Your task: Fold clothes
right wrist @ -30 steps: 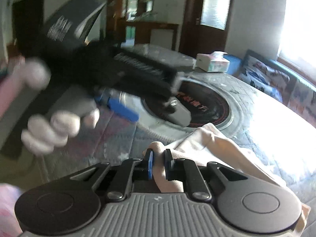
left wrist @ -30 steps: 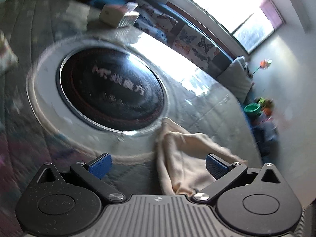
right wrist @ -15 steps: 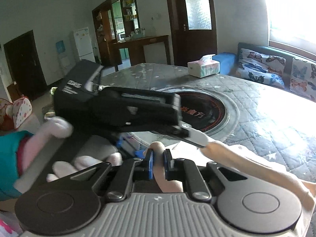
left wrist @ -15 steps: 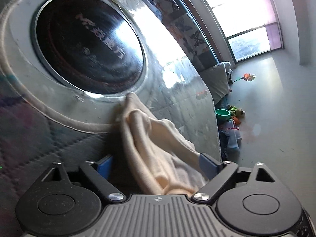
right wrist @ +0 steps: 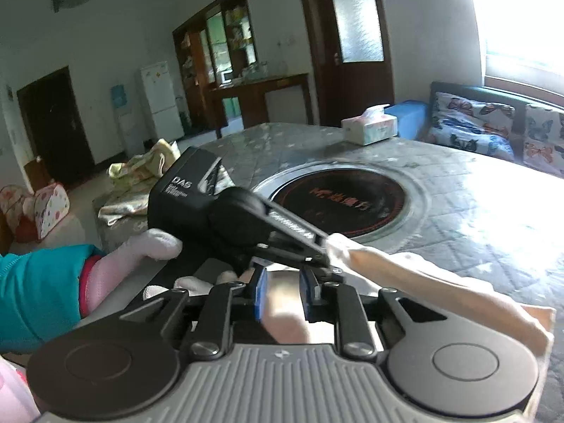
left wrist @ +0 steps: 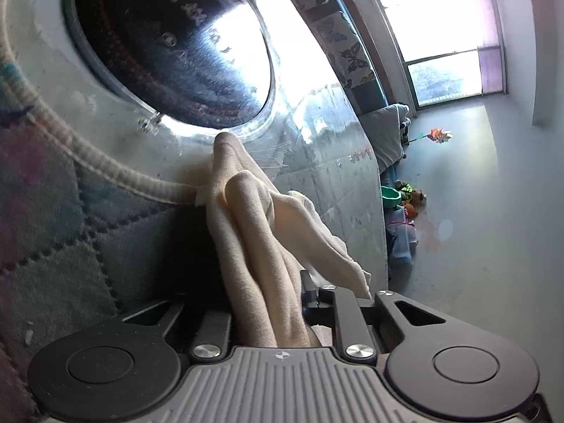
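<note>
A cream cloth (left wrist: 253,232) lies bunched on the quilted table, its far tip at the rim of the round black hotplate (left wrist: 169,42). My left gripper (left wrist: 268,296) is closing its jaws on a thick fold of this cloth, and the pads press on it. In the right wrist view the left gripper (right wrist: 328,250) pinches the cloth (right wrist: 423,278) and a gloved hand (right wrist: 155,243) holds it. My right gripper (right wrist: 283,289) is opening its jaws. A blurred piece of the cloth still sits loosely between its blue pads (right wrist: 261,292).
The hotplate (right wrist: 338,204) sits in the middle of the table (right wrist: 493,218). A tissue box (right wrist: 370,128) stands at the far edge and other clothes (right wrist: 141,172) are heaped at the far left corner. A sofa with butterfly cushions (right wrist: 476,123) runs behind the table. Toys (left wrist: 405,194) lie on the floor.
The left gripper sank onto the cream cloth and went from wide open to closed on a fold. The right gripper's pads, tight on the cloth before, have moved apart.
</note>
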### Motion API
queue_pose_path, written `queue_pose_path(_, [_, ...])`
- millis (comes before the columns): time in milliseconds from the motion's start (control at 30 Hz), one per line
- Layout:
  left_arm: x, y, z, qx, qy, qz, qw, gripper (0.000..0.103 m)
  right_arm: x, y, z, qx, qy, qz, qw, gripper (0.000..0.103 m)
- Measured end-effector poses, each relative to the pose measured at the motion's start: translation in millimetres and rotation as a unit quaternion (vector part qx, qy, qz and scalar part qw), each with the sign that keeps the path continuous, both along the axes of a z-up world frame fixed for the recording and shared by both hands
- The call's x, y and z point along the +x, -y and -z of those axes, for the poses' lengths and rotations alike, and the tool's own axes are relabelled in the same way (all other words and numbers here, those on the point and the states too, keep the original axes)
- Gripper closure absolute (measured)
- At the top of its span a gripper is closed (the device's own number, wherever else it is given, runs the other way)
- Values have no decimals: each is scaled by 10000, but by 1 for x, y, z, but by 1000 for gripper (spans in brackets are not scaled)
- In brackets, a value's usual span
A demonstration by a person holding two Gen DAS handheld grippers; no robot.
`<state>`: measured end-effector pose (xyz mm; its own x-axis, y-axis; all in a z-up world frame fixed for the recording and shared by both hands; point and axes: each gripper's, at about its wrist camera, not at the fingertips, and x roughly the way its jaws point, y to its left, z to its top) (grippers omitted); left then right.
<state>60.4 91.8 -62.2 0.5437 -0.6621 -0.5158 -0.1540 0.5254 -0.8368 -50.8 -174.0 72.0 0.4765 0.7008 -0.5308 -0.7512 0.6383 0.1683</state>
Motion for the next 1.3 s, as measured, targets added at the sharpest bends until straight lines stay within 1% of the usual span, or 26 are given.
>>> queue_pose_path(67, [-2, 1, -1, 71, 34, 32, 10000, 85, 2, 15, -1, -23, 29, 265, 9996, 72])
queue_pose_path(100, [-2, 2, -1, 102, 50, 45, 9999, 85, 4, 23, 0, -67, 46, 434, 9990, 70])
queue_pose_path(233, [-4, 3, -5, 199, 86, 82, 9997, 84, 21, 60, 12, -246, -46, 1242, 9919, 67])
queue_pose_path(300, [-4, 4, -7, 268, 110, 103, 9995, 84, 32, 79, 19, -334, -120, 1665, 9854, 67])
queue_pose_path(400, [0, 8, -10, 354, 138, 121, 9992, 84, 51, 103, 32, -327, -280, 2217, 9742, 64])
queue_pose_path(433, [-1, 9, -10, 377, 145, 126, 9991, 84, 55, 111, 38, -315, -300, 2340, 9713, 61])
queue_pose_path(633, [0, 13, -12, 480, 176, 167, 9986, 83, 74, 141, 61, -185, -616, 2689, 9610, 56])
queue_pose_path(733, [3, 15, -13, 527, 195, 199, 9982, 83, 80, 148, 71, 65, -801, 2696, 9596, 53])
queue_pose_path(833, [5, 18, -14, 567, 209, 223, 9979, 83, 79, 151, 74, 235, -790, 2663, 9604, 53])
queue_pose_path(900, [5, 19, -14, 575, 208, 233, 9979, 83, 79, 152, 74, 316, -792, 2615, 9614, 55])
queue_pose_path(967, [4, 19, -14, 610, 221, 243, 9976, 83, 80, 152, 74, 375, -813, 2610, 9612, 70])
queue_pose_path(1067, [4, 21, -15, 681, 245, 261, 9970, 83, 81, 153, 75, 479, -899, 2612, 9599, 85])
queue_pose_path(1167, [5, 26, -19, 865, 294, 303, 9954, 84, 77, 153, 72, 548, -919, 2630, 9589, 91])
queue_pose_path(1200, [6, 28, -22, 957, 322, 325, 9944, 84, 75, 154, 70, 562, -880, 2637, 9589, 91])
queue_pose_path(1300, [7, 34, -30, 1018, 451, 418, 9929, 84, 67, 157, 63, 654, -772, 2658, 9587, 92])
